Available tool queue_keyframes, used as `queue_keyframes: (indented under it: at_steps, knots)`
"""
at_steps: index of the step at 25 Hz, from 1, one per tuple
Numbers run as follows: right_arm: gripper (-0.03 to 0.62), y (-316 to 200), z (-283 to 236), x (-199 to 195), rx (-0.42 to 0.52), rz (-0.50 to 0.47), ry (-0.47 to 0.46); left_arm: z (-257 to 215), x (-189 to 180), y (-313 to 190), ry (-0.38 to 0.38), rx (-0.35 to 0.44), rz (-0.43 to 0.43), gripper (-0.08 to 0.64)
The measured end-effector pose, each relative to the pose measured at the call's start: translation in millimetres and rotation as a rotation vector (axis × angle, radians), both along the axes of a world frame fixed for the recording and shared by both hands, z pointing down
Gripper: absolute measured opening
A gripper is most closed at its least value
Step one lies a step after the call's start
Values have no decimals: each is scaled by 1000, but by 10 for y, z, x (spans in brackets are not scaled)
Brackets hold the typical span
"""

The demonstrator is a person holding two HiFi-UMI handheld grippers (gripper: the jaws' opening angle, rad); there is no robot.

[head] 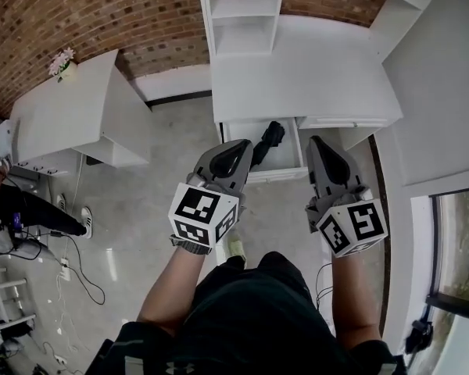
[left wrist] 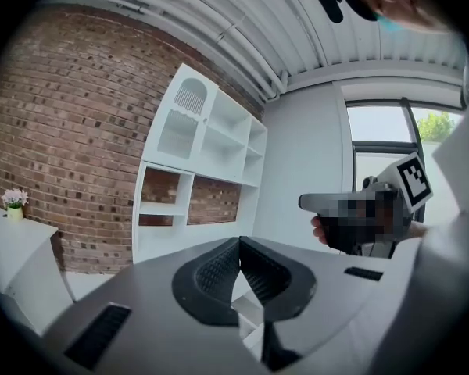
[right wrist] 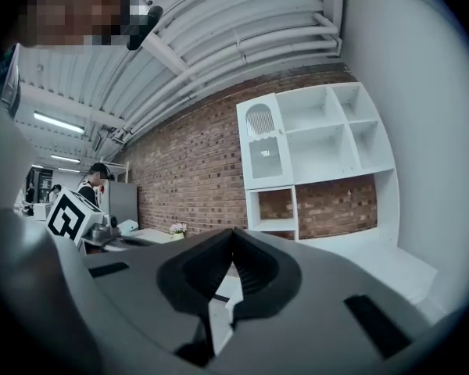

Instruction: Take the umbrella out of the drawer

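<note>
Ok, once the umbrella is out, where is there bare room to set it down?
The desk top behind the open drawer is bare up to the shelves. The side table on the left is bare but for flowers at its far corner. Cables crowd the floor beside it.

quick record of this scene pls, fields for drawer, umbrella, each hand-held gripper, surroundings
drawer: open, pulled out from under the white desk
umbrella: black, folded, lying slantwise inside the drawer, not yet taken out
left hand-held gripper: jaws together, nothing between them, near the drawer's front left
right hand-held gripper: jaws together, nothing between them, near the drawer's front right
surroundings: brick wall, white shelves above the desk
</note>
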State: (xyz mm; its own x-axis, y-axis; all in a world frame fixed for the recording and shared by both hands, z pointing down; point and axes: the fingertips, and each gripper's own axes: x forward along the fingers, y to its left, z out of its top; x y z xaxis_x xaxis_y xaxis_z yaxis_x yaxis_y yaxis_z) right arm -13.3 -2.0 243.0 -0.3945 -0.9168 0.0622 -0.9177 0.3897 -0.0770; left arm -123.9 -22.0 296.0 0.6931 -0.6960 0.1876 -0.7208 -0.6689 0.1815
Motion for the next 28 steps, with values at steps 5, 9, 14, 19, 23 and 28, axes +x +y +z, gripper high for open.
queue_keyframes:
  at_steps: [5,9,14,19,23,28]
  knots:
    - [5,-298,172,136,-19,76,-8,360,115,-331,-13,-51,53,8]
    - [5,-542,377,276,-41,98,-16,579,296,-571,-39,-62,85,8]
    - [5,-910,729,489,-74,87,-12,920,566,-879,-82,-82,84,8]
    - [5,-1318,1081,666,-113,57,-8,1447,812,-1154,-178,-151,87,8]
    - [5,-1562,1454,749,-154,18,-15,1936,995,-1326,-225,-223,100,8]
    - [5,-1760,1978,811,-235,-24,-24,2612,1091,-1453,-297,-343,92,8]
